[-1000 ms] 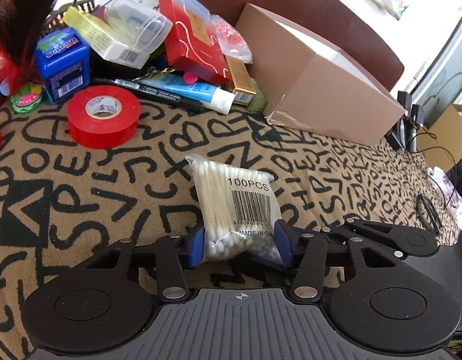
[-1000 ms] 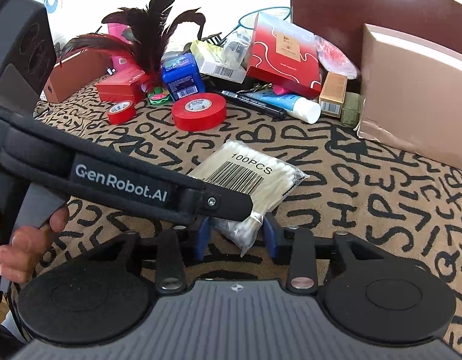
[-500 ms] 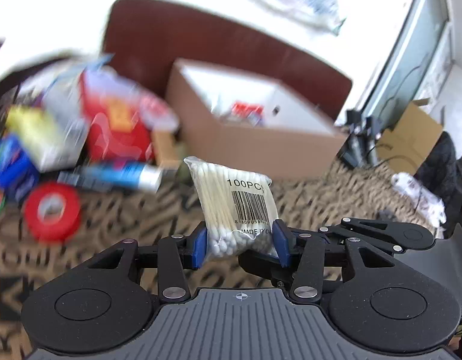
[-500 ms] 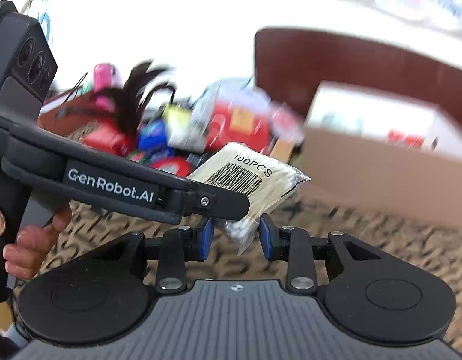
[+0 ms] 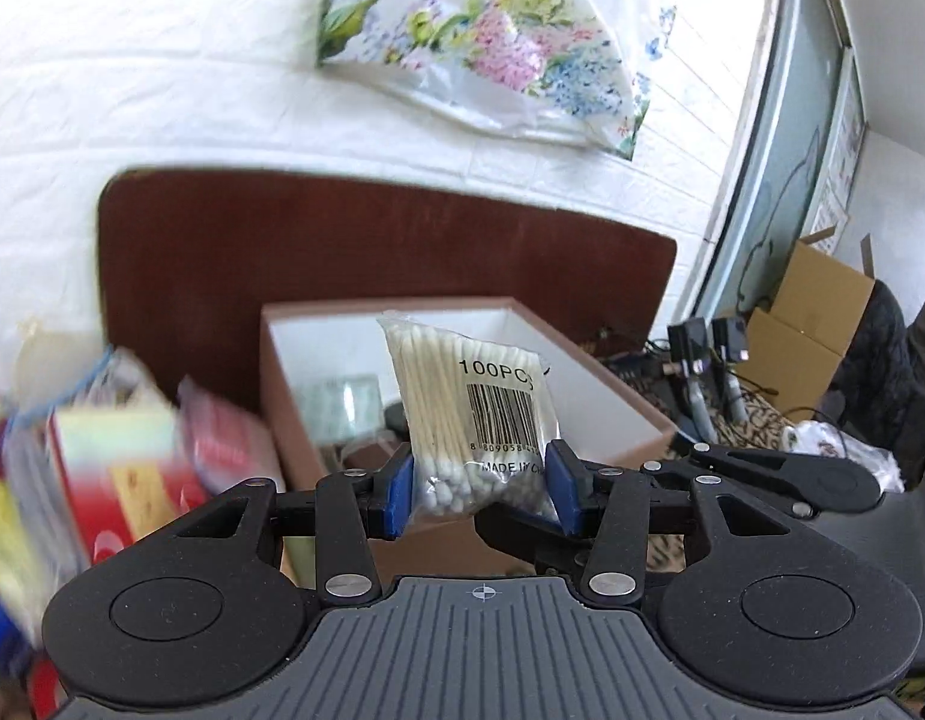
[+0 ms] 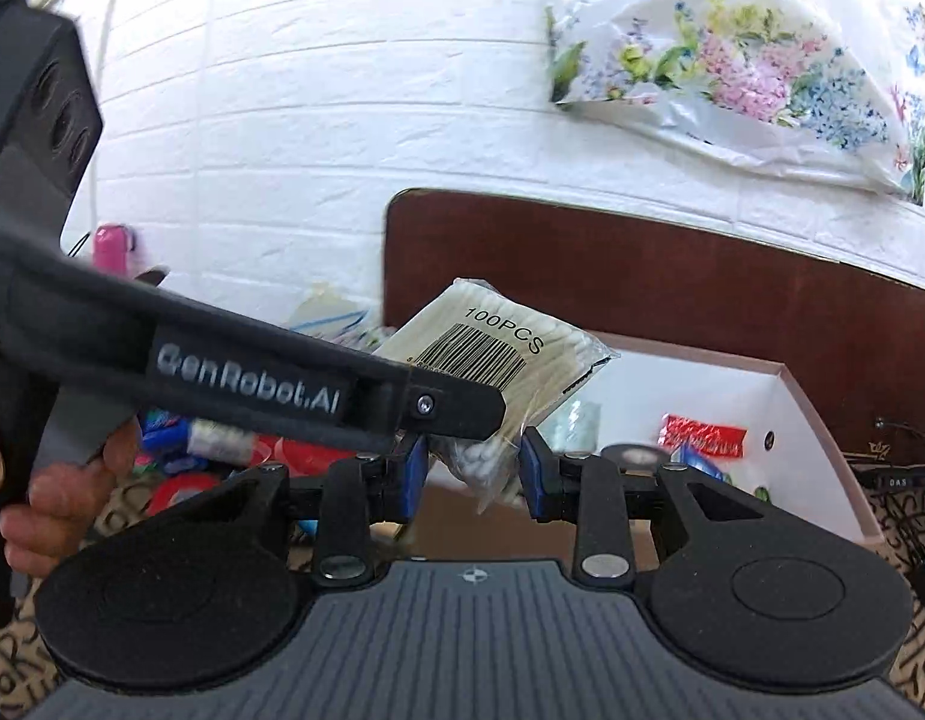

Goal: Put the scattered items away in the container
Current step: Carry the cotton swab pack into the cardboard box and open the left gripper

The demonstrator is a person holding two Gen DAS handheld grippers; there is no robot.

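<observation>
A clear bag of cotton swabs marked 100PCS is held in the air. My left gripper is shut on its lower end. In the right wrist view the same bag hangs between the blue pads of my right gripper, which also grips its lower corner. The brown cardboard box with white inner walls stands open just behind the bag and holds a few items. It also shows in the right wrist view.
A blurred pile of packets and boxes lies left of the box. Red tape rolls lie on the letter-patterned cloth. A dark wooden headboard and white brick wall stand behind. Cables and cardboard lie at right.
Both grippers have lifted the swab bag off the cloth and carried it up toward the open box. The views have tilted up, so the wall now shows.
</observation>
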